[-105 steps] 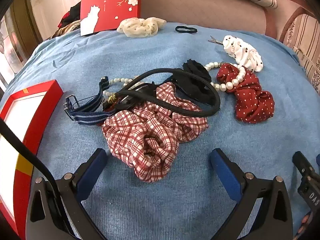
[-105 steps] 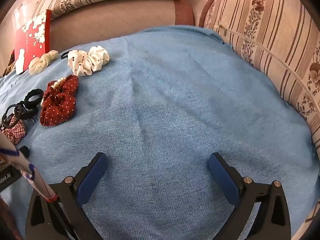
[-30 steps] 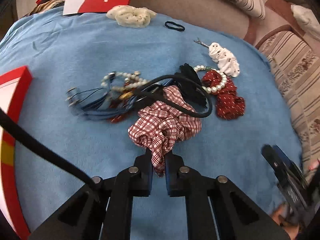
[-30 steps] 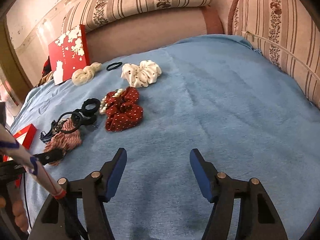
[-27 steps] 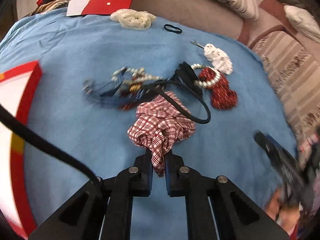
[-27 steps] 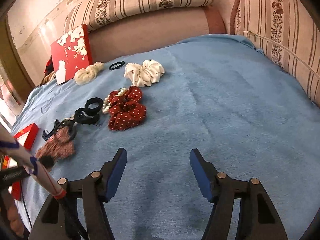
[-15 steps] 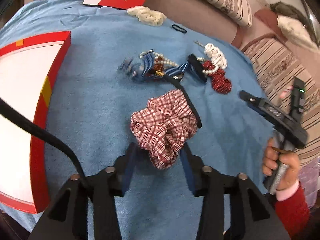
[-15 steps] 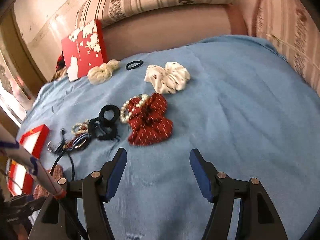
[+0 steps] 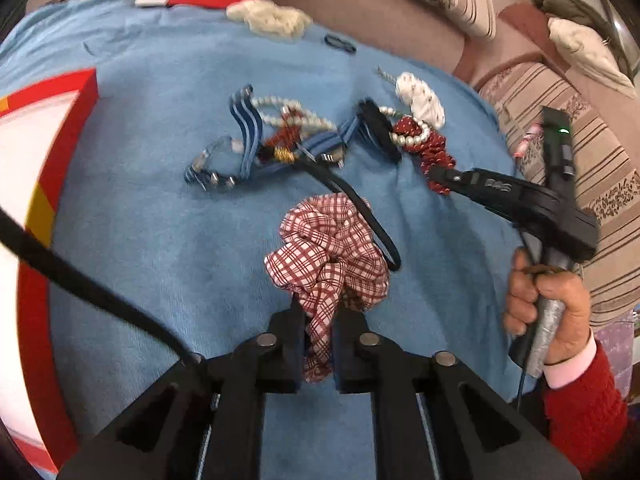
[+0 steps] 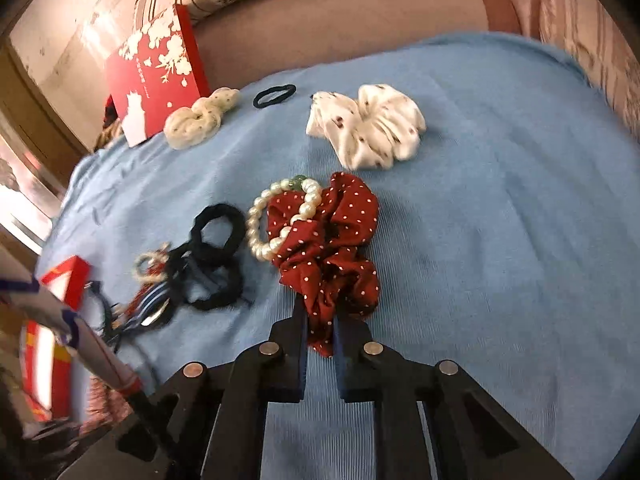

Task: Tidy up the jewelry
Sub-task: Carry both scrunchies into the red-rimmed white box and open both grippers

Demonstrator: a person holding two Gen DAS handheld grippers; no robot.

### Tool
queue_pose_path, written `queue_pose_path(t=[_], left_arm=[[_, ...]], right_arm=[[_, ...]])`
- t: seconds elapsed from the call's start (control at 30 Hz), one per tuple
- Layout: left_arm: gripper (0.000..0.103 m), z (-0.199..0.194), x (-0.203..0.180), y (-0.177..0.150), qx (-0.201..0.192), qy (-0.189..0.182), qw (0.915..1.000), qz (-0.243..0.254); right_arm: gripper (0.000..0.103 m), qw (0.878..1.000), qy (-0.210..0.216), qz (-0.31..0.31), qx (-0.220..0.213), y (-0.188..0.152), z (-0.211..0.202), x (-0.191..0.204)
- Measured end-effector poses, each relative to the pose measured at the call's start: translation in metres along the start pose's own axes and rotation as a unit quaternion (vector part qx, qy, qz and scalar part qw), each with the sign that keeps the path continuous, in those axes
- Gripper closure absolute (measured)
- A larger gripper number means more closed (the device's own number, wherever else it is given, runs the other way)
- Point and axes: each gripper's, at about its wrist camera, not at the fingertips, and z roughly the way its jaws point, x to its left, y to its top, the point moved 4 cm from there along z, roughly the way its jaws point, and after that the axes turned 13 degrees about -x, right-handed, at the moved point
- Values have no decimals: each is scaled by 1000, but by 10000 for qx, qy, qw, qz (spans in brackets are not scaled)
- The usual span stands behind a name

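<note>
Blue blanket [image 10: 500, 220] carries red dotted scrunchie [image 10: 332, 240], white scrunchie [image 10: 372, 128], black hair tie [image 10: 275, 95]

A red and white checked scrunchie [image 9: 328, 248] lies bunched up on the blue cloth, with one end pinched up between two black fingers and a thin black band [image 9: 360, 208] curving over its top. A dark red scrunchie with white dots [image 10: 328, 248] lies crumpled too, its near end squeezed the same way, and a ring of white pearls [image 10: 280, 216] rests on its left side. Beside it sit black hair ties [image 10: 216, 256] and what may be blue striped straps [image 9: 248, 136], all in a blurry tangle.
</note>
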Motion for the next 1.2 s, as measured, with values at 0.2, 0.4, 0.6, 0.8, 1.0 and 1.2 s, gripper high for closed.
queue_pose_path(t=[0.2, 0.4, 0.6, 0.8, 1.0, 1.2], left_arm=[[94, -51, -10, -13, -64, -238, 9996, 162], [94, -131, 10, -13, -534, -294, 9981, 31], [94, -187, 52, -4, -1142, 237, 9932, -58], [93, -201, 117, 16, -1383, 789, 9862, -458], [93, -176, 193, 54, -1303, 1271, 9790, -915], [93, -135, 255, 94, -1145, 1860, 9693, -1126]], right_arm=[[93, 9985, 457, -13, 306, -35, -53, 4], [93, 9946, 912, -383, 328, -54, -110, 36], [93, 9852, 1662, -418, 30, -35, -147, 90], [93, 9763, 1971, -897, 15, -26, -137, 169], [93, 9668, 2298, -1102, 189, -21, -90, 258], [93, 9619, 2174, -1632, 287, -24, -15, 342]])
